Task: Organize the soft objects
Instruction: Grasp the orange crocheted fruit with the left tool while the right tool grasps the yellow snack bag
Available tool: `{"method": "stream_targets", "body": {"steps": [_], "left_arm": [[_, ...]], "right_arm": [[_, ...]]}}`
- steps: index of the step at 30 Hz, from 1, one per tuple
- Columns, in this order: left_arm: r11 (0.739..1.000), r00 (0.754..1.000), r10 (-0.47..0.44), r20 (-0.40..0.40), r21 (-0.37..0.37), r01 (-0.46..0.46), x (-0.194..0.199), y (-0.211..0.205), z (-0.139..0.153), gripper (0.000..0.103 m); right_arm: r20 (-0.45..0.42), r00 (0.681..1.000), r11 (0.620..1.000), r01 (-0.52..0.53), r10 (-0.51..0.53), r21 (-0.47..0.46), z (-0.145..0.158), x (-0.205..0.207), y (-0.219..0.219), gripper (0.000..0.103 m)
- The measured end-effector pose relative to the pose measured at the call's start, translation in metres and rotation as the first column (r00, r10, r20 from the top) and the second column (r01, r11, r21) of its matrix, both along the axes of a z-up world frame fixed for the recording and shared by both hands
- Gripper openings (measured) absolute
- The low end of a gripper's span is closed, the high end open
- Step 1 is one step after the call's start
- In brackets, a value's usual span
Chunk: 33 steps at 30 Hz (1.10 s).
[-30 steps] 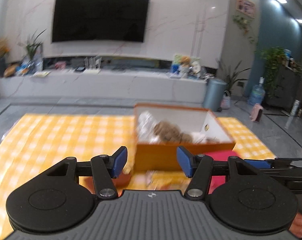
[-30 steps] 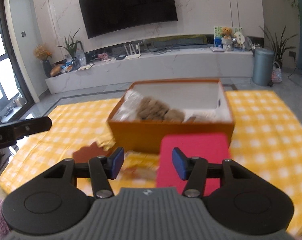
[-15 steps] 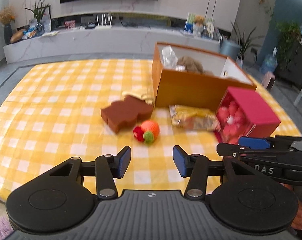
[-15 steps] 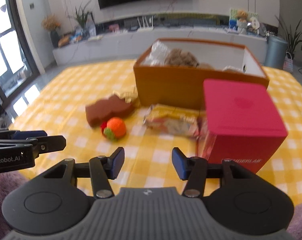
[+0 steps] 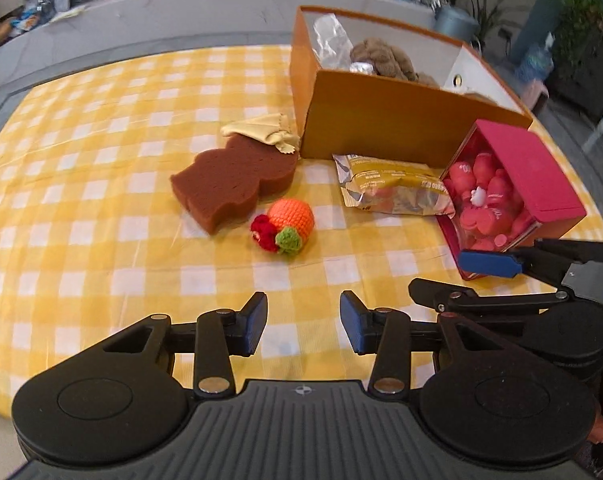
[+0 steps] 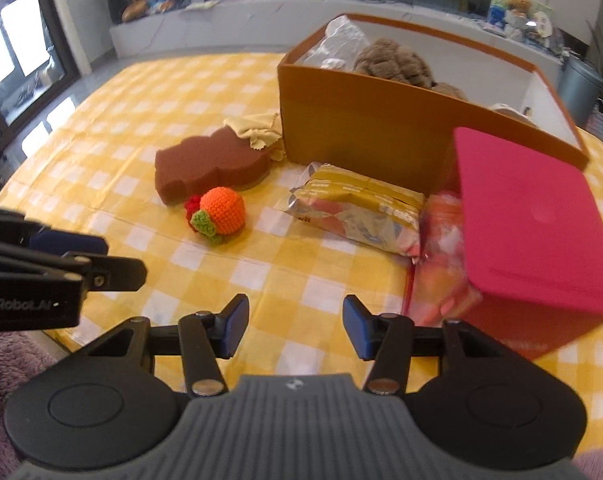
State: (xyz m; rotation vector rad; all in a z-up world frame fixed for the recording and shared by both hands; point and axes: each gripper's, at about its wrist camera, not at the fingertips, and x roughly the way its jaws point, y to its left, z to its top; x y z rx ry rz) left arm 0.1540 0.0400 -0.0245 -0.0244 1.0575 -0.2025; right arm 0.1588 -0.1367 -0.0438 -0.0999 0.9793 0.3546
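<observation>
Nothing is being held by the left gripper (image 5: pixel 304 328), whose jaws are closing on empty air, or by the right gripper (image 6: pixel 295 333), which is being kept open. The orange crocheted ball (image 5: pixel 292 218) is lying on the yellow-checked table (image 5: pixel 101 184), touching the brown scalloped sponge (image 5: pixel 231 184), near the orange cardboard box (image 5: pixel 381 128).

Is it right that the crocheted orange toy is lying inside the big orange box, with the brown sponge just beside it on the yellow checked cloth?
Not quite. The crocheted orange toy lies outside the big orange box, on the yellow checked cloth. The brown sponge is indeed just beside it on the cloth. The left wrist view shows this, and the right wrist view agrees.
</observation>
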Motion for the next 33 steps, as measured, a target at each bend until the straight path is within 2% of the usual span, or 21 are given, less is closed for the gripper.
{"method": "stream_targets", "body": {"steps": [5,9,14,16,20,24,25,27,33], "left_arm": [[0.996,0.994,-0.078,-0.075,0.044,0.082,0.032,-0.008,-0.009,0.051],[0.988,0.987,-0.121,-0.107,0.088,0.131,0.052,-0.01,-0.017,0.051],[0.958,0.975,-0.216,-0.051,0.183,0.222,0.069,-0.021,-0.017,0.05],[0.944,0.965,-0.256,-0.051,0.2,0.261,0.075,-0.025,-0.02,0.05],[0.941,0.958,-0.281,-0.059,0.18,0.287,0.087,-0.026,-0.029,0.05],[0.945,0.959,-0.275,-0.061,0.166,0.281,0.095,-0.024,-0.042,0.051],[0.946,0.959,-0.278,-0.06,0.155,0.284,0.096,-0.023,-0.045,0.055],[0.95,0.959,-0.275,-0.06,0.133,0.281,0.096,-0.023,-0.049,0.055],[0.95,0.959,-0.279,-0.05,0.132,0.283,0.095,-0.022,-0.052,0.056]], "right_arm": [[-0.049,0.996,0.996,-0.076,0.073,-0.054,-0.002,0.029,0.012,0.052],[-0.032,0.989,0.979,-0.148,0.145,-0.142,0.0,0.049,0.025,0.052],[-0.04,0.974,0.952,-0.226,0.223,-0.205,-0.001,0.074,0.035,0.052],[-0.043,0.966,0.934,-0.256,0.253,-0.249,-0.003,0.083,0.038,0.052],[-0.071,0.95,0.906,-0.311,0.303,-0.287,-0.009,0.098,0.04,0.053],[-0.107,0.944,0.895,-0.331,0.313,-0.299,-0.016,0.11,0.039,0.061],[-0.113,0.942,0.89,-0.335,0.315,-0.308,-0.018,0.112,0.039,0.062],[-0.125,0.937,0.878,-0.35,0.327,-0.327,-0.023,0.114,0.041,0.064],[-0.169,0.916,0.841,-0.401,0.364,-0.362,-0.029,0.117,0.049,0.068]]}}
